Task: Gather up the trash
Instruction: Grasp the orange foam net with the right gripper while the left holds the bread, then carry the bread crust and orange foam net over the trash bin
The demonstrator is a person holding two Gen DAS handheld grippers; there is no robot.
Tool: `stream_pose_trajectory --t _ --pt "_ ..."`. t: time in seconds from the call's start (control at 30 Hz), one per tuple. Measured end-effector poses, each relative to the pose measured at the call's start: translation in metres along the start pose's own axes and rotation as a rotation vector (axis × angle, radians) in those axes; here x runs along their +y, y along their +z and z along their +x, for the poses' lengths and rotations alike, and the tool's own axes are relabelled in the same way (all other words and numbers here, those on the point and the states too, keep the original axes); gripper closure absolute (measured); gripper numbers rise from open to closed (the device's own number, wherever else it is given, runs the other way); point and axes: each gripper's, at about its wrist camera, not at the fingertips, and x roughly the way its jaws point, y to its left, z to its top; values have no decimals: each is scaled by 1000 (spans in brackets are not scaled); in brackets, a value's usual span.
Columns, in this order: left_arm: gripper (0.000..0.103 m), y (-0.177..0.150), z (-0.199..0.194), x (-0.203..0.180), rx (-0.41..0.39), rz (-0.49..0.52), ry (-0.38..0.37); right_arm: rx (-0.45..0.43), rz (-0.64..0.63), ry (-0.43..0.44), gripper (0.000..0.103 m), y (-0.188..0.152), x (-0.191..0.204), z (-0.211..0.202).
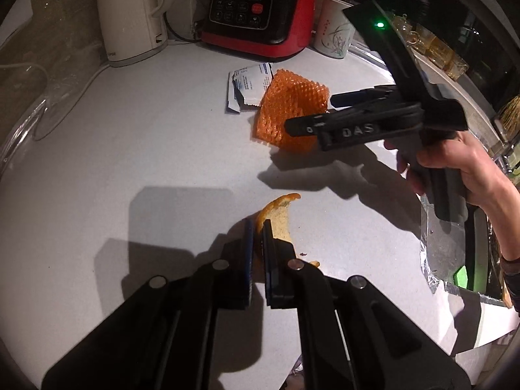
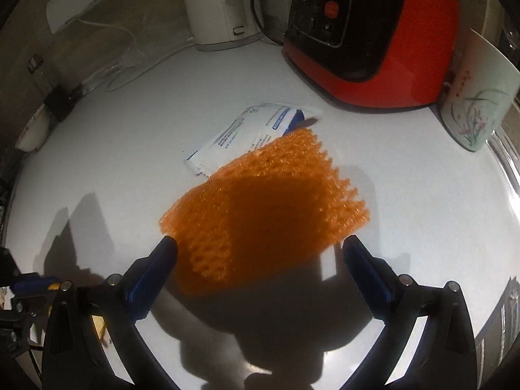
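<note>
My left gripper [image 1: 257, 224] is shut on an orange peel [image 1: 280, 214], holding it just above the white counter [image 1: 130, 149]. My right gripper [image 2: 260, 243] is open, its fingertips at either side of an orange foam fruit net [image 2: 260, 201] lying on the counter. The right gripper [image 1: 312, 115] also shows in the left wrist view, over the net [image 1: 286, 107]. A torn white and blue paper packet [image 2: 250, 130] lies just behind the net, partly under it; it also shows in the left wrist view [image 1: 248, 86].
A red and black cooker [image 1: 260, 13] [image 2: 373, 32], a white kettle [image 1: 130, 16] with a cord, and a flowered paper cup [image 1: 334, 29] [image 2: 477, 97] stand at the back. Foil [image 1: 435, 250] lines the counter's right edge.
</note>
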Motion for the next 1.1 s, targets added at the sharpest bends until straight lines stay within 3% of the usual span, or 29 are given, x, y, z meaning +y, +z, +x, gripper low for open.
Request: stream_pose_trajectory --t 0.07,0.2,0.23,0.5,0.73,1.1 --pt "98 -5 -3 2 2 -13 0 -8 -34 -5 18 3 7 5" --pt "98 -15 -12 7 -5 -30 -5 -3 13 80 79 1 8 -3" --pt "98 -17 -13 8 -7 -30 -7 -2 23 89 83 -2 9 -7" --pt "98 -42 -43 7 -34 15 -43 -78 71 122 86 -55 32 -81" --pt "98 -84 -84 -4 -53 91 -94 -80 133 142 86 -147 86 -141" --pt "98 -176 -118 -22 4 234 -188 -17 296 112 83 -281 175 -168"
